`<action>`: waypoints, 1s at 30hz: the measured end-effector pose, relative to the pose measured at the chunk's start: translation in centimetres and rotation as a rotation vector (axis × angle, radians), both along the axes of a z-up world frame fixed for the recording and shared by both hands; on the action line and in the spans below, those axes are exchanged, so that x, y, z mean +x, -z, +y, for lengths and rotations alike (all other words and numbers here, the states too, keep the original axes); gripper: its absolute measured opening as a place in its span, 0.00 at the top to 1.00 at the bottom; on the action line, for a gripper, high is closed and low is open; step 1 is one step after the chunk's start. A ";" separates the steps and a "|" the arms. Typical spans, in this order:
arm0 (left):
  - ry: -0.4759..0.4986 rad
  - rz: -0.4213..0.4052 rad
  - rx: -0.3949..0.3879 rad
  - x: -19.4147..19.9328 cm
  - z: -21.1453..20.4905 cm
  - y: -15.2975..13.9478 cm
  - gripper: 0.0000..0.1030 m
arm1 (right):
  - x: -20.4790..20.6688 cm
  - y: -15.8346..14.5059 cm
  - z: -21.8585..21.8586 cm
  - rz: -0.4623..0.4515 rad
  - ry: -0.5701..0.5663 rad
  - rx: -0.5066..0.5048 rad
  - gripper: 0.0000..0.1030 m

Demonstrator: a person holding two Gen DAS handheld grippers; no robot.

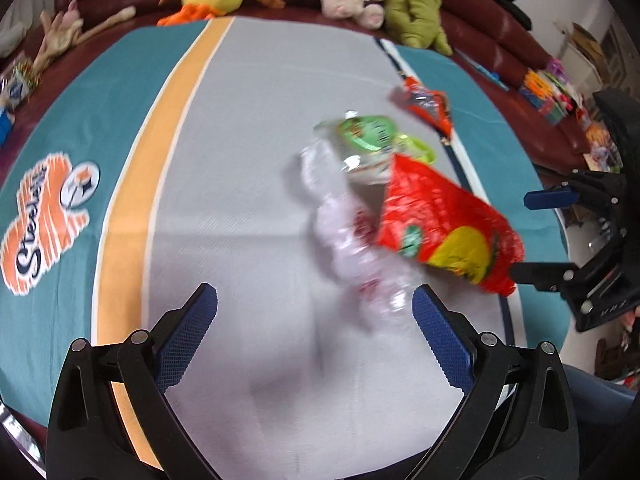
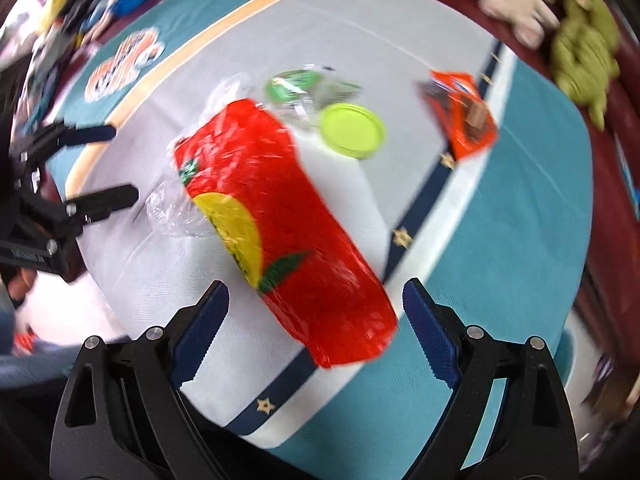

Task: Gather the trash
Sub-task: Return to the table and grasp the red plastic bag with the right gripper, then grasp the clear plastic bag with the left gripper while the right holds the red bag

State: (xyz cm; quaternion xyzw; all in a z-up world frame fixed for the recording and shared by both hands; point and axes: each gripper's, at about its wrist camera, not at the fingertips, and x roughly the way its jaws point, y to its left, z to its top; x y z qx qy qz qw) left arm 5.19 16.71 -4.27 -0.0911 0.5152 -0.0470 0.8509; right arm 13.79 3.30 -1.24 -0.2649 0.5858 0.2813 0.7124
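A red plastic bag with a yellow print lies on the grey middle of the cloth, and also shows in the right wrist view. A crumpled clear plastic wrap lies beside it. A clear cup with a green label and a lime-green lid sit behind. An orange snack wrapper lies further back. My left gripper is open, its right finger next to the clear wrap. My right gripper is open, its jaws either side of the red bag's near end.
The teal, grey and orange cloth covers the table. Plush toys sit on a dark red sofa behind. Books and clutter lie at the far right. The table edge drops off at right.
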 end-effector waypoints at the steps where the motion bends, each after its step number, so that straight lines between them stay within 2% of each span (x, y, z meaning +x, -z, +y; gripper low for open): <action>1: -0.006 0.005 -0.007 -0.1 0.5 0.2 0.05 | -0.1 0.3 0.5 -0.015 -0.024 -0.012 0.18; 4: -0.014 0.012 -0.019 -0.1 1.1 0.5 0.05 | -0.4 1.4 1.8 -0.069 -0.075 -0.057 0.18; 10: -0.002 0.014 -0.027 0.0 1.1 0.6 0.05 | -0.4 3.1 2.5 -0.091 -0.101 -0.091 0.19; 12: 0.003 0.017 -0.027 0.2 1.0 0.7 0.05 | -0.7 3.1 2.6 -0.101 -0.116 -0.088 0.42; 13: 0.005 0.020 -0.030 0.2 0.9 0.7 0.05 | -0.9 3.0 2.6 -0.090 -0.120 -0.086 0.60; 17: 0.027 0.021 -0.048 0.6 -0.1 0.7 0.05 | -1.0 1.8 1.8 -0.080 -0.091 -0.049 0.71; 20: 0.046 0.023 -0.050 1.0 -1.3 0.8 0.05 | -0.8 0.5 0.6 -0.027 -0.033 0.018 0.76; 22: 0.056 0.030 -0.045 1.4 -2.2 1.1 0.05 | -0.6 -0.5 -0.4 -0.007 0.012 0.056 0.76; 28: 0.037 0.045 -0.032 2.7 -3.9 2.1 0.05 | 1.1 -2.3 -4.4 0.030 0.187 0.143 0.77; 30: 0.021 0.043 -0.033 3.1 -4.2 2.5 0.05 | 1.4 -2.3 -5.6 0.016 0.222 0.133 0.77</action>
